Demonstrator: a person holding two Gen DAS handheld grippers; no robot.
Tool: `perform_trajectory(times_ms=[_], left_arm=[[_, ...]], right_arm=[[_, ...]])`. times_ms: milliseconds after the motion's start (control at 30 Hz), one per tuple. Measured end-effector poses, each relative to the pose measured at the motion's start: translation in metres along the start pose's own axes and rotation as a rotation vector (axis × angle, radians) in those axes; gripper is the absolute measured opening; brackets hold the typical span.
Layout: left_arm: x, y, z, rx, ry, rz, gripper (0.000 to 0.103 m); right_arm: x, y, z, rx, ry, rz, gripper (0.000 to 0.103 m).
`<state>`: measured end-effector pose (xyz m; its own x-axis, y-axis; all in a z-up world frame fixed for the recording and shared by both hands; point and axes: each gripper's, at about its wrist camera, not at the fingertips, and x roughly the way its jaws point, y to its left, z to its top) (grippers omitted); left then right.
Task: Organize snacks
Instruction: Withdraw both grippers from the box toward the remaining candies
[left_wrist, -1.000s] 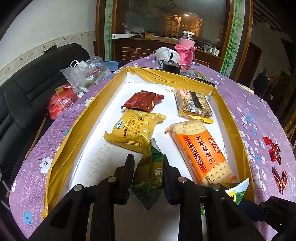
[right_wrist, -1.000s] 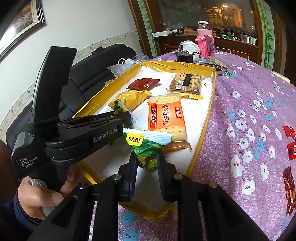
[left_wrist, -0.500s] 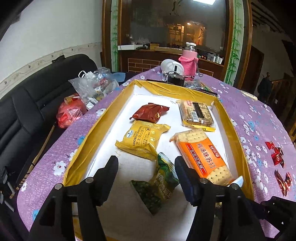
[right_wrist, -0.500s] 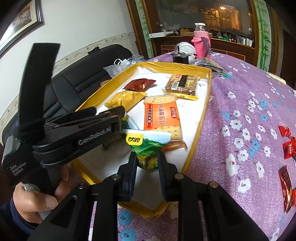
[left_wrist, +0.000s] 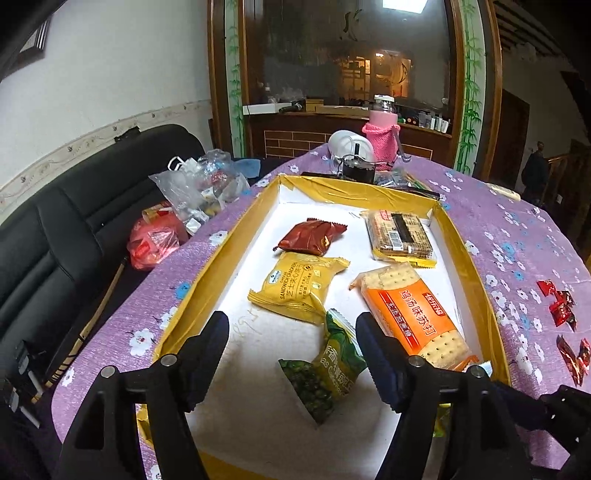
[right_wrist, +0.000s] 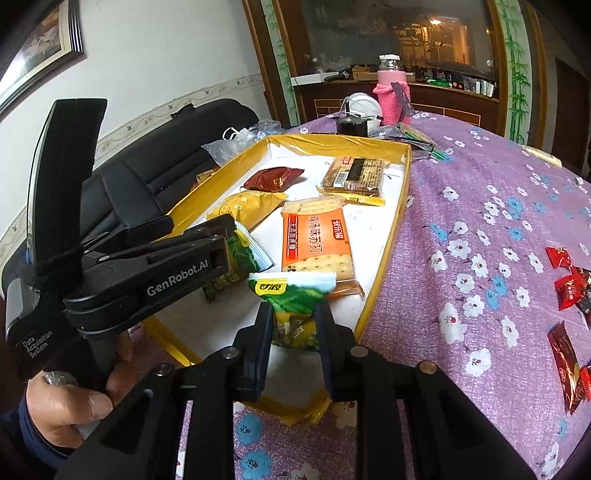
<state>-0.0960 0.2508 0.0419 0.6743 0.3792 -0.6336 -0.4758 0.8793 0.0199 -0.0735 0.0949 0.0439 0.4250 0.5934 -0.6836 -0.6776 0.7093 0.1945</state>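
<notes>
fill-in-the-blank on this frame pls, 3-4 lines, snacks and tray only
1. The snacks lie in a tray with ____ walls.
2. The orange cracker pack lies along the tray's ____ side in the left wrist view.
3. The loose red candies lie on the ____ cloth, outside the tray.
4. The snack at the tray's far left is the ____ pouch.

Missing: yellow; right; purple; dark red

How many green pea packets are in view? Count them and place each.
2. One green pea packet lies in the tray between the opening left gripper's jaws; the other stands between the opening right gripper's jaws.
</notes>
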Motion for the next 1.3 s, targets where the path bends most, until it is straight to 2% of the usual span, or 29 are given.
perform_trajectory(times_ms=[100, 233, 300, 533, 633, 733, 933, 1133, 1300], left_arm=[[-0.003, -0.001, 0.000, 0.007, -0.015, 0.010, 0.077], [-0.008, -0.003, 0.002, 0.018, -0.028, 0.015, 0.083], [-0.012, -0.003, 0.002, 0.015, -0.048, 0.018, 0.086], [-0.029, -0.009, 0.007, 0.028, -0.117, 0.020, 0.089], [-0.039, -0.018, 0.007, 0.046, -0.152, 0.003, 0.092], [-0.049, -0.031, 0.008, 0.078, -0.184, -0.013, 0.094], [-0.065, -0.073, 0.011, 0.185, -0.202, -0.058, 0.096], [-0.075, -0.115, 0.004, 0.272, -0.195, -0.101, 0.099], [-0.073, -0.140, -0.001, 0.312, -0.123, -0.157, 0.099]], right_arm=[[-0.005, 0.002, -0.001, 0.000, -0.018, 0.011, 0.041], [-0.014, 0.005, -0.004, -0.023, -0.044, -0.006, 0.048], [-0.019, 0.004, -0.004, -0.030, -0.057, -0.031, 0.057], [-0.051, -0.024, 0.000, 0.032, -0.139, -0.058, 0.057], [-0.061, -0.043, 0.001, 0.072, -0.155, -0.065, 0.064], [-0.072, -0.065, 0.000, 0.126, -0.166, -0.093, 0.064], [-0.103, -0.106, -0.011, 0.226, -0.217, -0.087, 0.064], [-0.129, -0.150, -0.028, 0.308, -0.262, -0.153, 0.064], [-0.154, -0.195, -0.043, 0.407, -0.293, -0.248, 0.064]])
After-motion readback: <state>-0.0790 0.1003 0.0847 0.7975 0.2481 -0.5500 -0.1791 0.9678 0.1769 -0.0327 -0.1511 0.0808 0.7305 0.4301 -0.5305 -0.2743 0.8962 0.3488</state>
